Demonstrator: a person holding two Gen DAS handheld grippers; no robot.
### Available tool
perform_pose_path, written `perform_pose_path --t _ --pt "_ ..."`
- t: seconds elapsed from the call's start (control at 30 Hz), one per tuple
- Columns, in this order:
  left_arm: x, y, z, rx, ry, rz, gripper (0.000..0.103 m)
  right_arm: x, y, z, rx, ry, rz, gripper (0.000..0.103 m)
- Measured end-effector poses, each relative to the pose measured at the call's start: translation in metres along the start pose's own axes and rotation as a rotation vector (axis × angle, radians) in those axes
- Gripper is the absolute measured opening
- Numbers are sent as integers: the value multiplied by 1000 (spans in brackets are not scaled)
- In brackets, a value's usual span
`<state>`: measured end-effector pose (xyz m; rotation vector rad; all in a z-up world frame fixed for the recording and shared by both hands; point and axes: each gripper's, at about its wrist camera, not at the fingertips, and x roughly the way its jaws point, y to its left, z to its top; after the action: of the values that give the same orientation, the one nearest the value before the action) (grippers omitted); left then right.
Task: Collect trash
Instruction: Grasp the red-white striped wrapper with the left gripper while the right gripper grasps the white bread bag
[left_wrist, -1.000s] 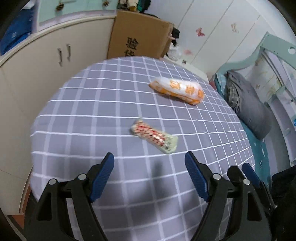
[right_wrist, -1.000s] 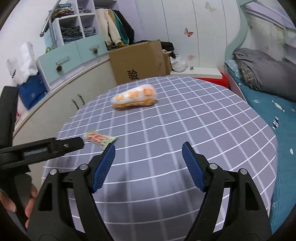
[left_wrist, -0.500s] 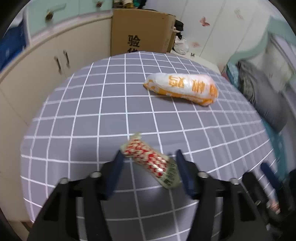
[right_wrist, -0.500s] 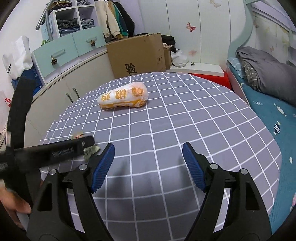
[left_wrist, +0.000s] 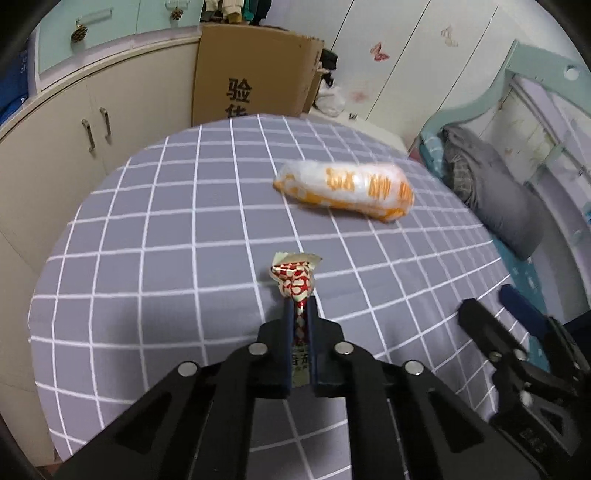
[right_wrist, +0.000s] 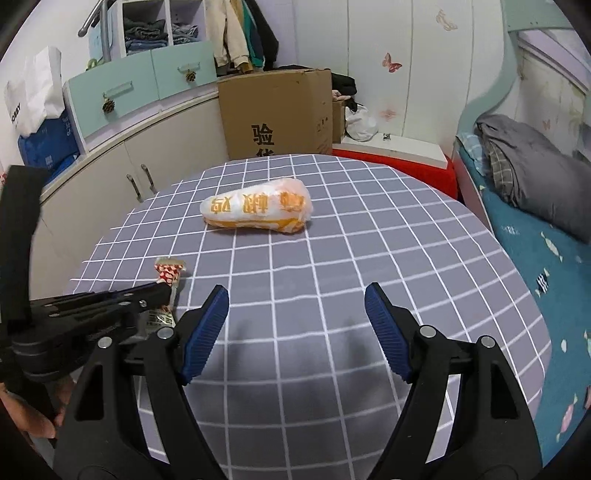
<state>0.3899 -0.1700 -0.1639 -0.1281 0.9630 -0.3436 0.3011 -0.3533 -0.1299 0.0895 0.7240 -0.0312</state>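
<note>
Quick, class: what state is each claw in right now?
Left claw: closed, holding the red-and-white wrapper.
Right claw: open, holding nothing.

Between the right gripper (right_wrist: 295, 321) fingers: bare checked tablecloth (right_wrist: 369, 258), nothing between the blue pads (right_wrist: 386, 332).
Ahead of the right fingers: the orange-and-white snack bag (right_wrist: 256, 208) lies across the path, well apart from the tips.
Left of the right fingers: the left gripper (right_wrist: 162, 291) and its pinched red-patterned wrapper (right_wrist: 168, 275) stand just beside the left pad.
Right of the right fingers: open cloth to the table edge.
Ahead of the left fingers: open cloth up to the snack bag (left_wrist: 345, 192).
Beyond the table: cardboard box (right_wrist: 277, 110), cabinet (right_wrist: 129, 155).
</note>
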Motion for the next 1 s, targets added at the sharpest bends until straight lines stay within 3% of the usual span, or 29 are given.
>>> perform_pose_path --t 0.13,0.23,0.33,0.47,0.53,0.7,0.73,0.8,1.0 --pt "-10 21 11 -29 -55 25 6 16 12 12 -44 -1 -14 79" --pt "-18 41 23 -60 -100 62 6 34 29 24 -154 -22 -76 81" --pt "-23 56 32 -79 -130 89 6 51 52 32 -327 -41 -140 81" --pt "-23 74 40 -92 -143 107 6 82 91 35 -647 -60 -249 82" --pt "-22 81 42 -94 -146 115 6 98 98 37 -705 -48 -265 82" --pt "-22 92 39 -97 -151 121 6 130 93 50 -669 31 -221 81" --pt "-22 95 38 -96 -151 120 6 133 86 53 -628 33 -206 69" --pt "-25 98 34 -95 -151 111 6 134 77 59 -555 47 -187 60" --pt "-38 107 25 -101 -160 95 6 107 76 71 -428 24 -86 47"
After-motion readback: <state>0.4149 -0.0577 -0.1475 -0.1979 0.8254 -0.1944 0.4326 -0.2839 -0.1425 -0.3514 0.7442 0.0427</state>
